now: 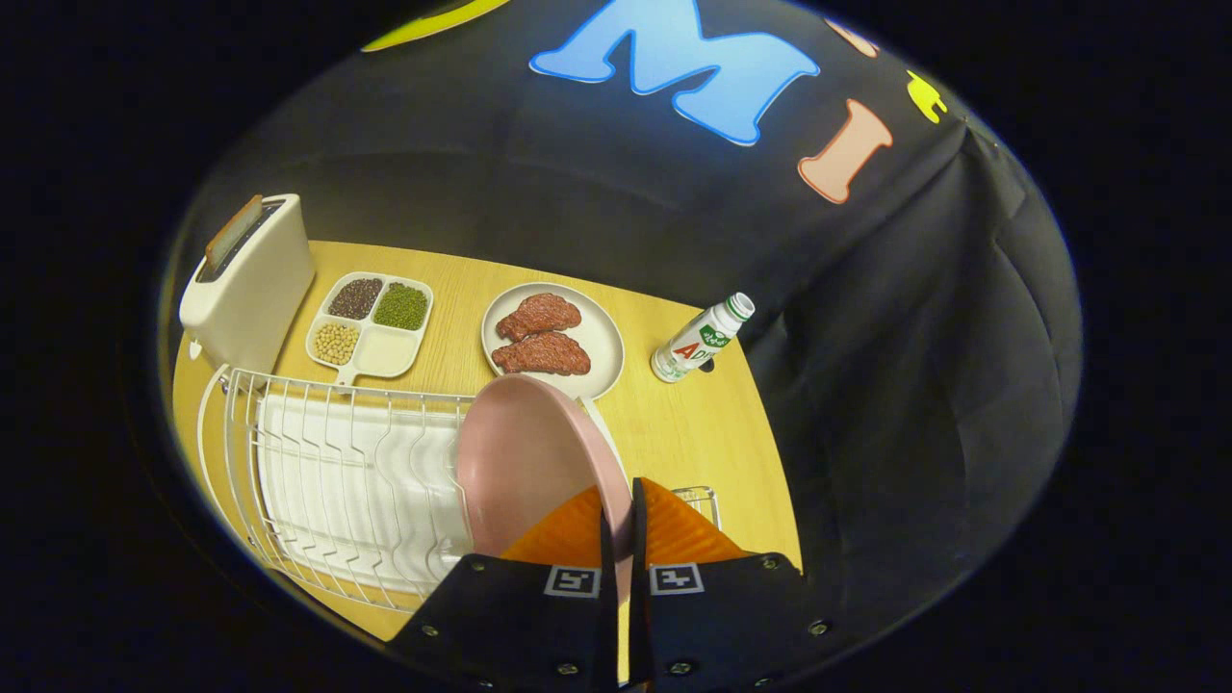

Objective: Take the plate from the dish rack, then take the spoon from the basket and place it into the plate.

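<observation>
Holding: the tongs [624,525] pinch the rim of the pink plate [525,467], one finger on each side of its edge
Tongs: clenched on the plate, fingers [685,534] almost touching with the thin rim between them
Plate: pink and round, tipped up on its edge, at the right end of the dish rack [327,481], just ahead of the fingers
Dish rack: white wire, with a white tray under it, on the worktop [693,433] left of the fingers
Basket: a small piece of wire basket [701,500] peeks out just right of the fingers; I cannot tell if the spoon is in it
Far plate: a pale plate [604,337] with two brown pieces of meat [541,335] sits beyond the pink plate
Snack tray: a white tray [371,325] with four parts, holding dark beans, green beans and yellow beans, sits left of the meat plate
Toaster: a cream toaster [248,284] with a slice of bread in it stands at the far left
Bottle: a small white bottle [701,339] with a green cap stands right of the meat plate, near the worktop's edge
</observation>
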`<state>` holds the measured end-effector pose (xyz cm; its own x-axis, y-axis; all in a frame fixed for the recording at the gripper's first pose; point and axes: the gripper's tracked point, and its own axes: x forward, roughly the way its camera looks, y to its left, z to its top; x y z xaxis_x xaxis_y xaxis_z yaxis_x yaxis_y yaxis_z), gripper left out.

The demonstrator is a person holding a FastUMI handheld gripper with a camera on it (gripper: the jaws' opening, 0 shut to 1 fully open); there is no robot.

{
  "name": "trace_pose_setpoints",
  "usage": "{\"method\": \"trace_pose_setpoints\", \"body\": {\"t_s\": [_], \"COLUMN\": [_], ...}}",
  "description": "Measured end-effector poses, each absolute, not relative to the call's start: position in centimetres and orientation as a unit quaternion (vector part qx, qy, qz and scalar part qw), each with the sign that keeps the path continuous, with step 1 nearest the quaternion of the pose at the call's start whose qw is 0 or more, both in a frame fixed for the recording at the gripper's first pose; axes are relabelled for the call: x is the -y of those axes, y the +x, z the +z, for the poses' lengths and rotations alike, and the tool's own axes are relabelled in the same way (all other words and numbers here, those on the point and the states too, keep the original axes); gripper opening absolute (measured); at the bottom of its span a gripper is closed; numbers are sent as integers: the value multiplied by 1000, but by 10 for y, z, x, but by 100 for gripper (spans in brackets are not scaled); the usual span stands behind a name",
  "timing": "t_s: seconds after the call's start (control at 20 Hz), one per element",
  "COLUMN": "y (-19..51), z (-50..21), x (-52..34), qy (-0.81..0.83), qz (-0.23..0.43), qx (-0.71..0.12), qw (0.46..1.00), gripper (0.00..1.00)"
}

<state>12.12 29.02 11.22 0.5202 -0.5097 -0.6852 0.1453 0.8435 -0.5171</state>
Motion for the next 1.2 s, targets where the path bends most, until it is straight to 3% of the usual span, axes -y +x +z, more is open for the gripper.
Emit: {"method": "trace_pose_setpoints", "body": {"t_s": [0.35, 0.75, 1.2], "y": [113, 47, -37], "z": [155, 201, 192], "x": [-276, -244, -194], "qy": [-149, -63, 3], "qz": [-185, -152, -110], "qx": [-419, -401, -395], "qw": [876, 901, 912], "gripper": [5, 4, 4]}}
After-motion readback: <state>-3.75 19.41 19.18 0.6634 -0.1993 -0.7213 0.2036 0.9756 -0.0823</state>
